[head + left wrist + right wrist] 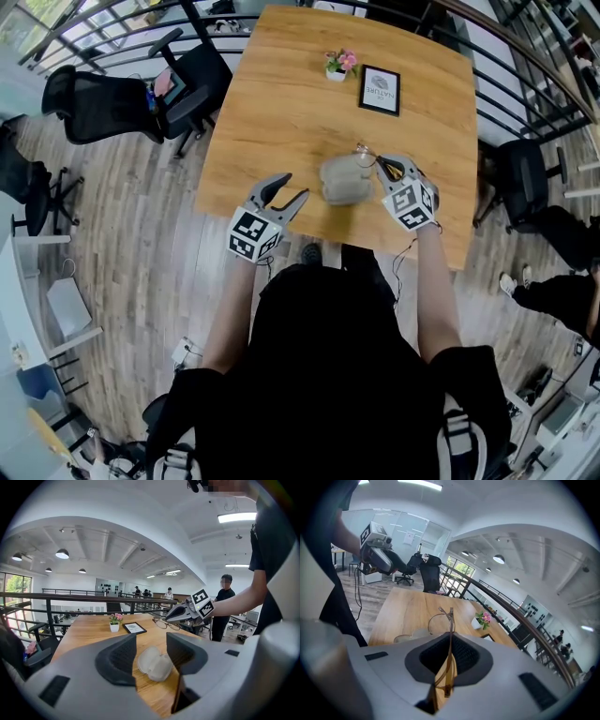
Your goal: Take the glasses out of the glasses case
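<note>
Your right gripper [386, 171] has its fingers [465, 657] pinched narrow on the temple arms of the glasses [364, 152]. It holds them above the surface [281, 94], at 1 o'clock from the open case [345, 180]. Carry them level and hold lightly, so the thin frame doesn't twist. Your left gripper [292, 187], fingers wide and empty, hovers at the case's 8 o'clock, ready to steady it.
</note>
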`<action>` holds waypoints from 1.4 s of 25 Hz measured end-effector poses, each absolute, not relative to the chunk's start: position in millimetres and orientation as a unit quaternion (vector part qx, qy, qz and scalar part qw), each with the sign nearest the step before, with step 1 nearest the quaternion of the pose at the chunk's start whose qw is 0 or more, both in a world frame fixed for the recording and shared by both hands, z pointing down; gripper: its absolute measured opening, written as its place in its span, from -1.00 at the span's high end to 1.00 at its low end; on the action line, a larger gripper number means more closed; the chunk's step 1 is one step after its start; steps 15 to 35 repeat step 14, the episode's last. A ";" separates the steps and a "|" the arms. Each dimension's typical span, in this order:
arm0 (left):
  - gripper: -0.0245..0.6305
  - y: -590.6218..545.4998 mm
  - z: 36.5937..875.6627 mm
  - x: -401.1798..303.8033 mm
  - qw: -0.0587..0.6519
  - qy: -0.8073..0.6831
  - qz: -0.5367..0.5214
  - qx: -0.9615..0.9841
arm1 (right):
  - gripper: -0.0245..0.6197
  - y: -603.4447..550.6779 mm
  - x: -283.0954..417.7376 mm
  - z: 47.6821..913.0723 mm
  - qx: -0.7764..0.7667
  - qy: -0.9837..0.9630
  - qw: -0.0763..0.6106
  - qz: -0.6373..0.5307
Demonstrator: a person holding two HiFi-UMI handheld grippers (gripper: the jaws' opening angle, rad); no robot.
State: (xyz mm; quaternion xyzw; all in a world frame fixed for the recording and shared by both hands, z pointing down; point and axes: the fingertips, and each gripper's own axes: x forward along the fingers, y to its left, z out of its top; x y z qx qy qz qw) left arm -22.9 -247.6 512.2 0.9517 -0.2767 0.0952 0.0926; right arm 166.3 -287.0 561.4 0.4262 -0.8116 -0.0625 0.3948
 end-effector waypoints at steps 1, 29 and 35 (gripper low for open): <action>0.26 -248.6 511.8 -22.8 0.092 -0.276 0.095 0.952 | 0.85 -288.2 167.4 560.8 0.427 -0.811 0.394 -0.062; 0.26 -256.5 511.6 -24.3 0.092 -0.276 0.096 0.952 | 0.85 -293.8 166.1 563.7 0.427 -0.811 0.395 -0.060; 0.26 -256.5 511.6 -24.3 0.092 -0.276 0.096 0.952 | 0.85 -293.8 166.1 563.7 0.427 -0.811 0.395 -0.060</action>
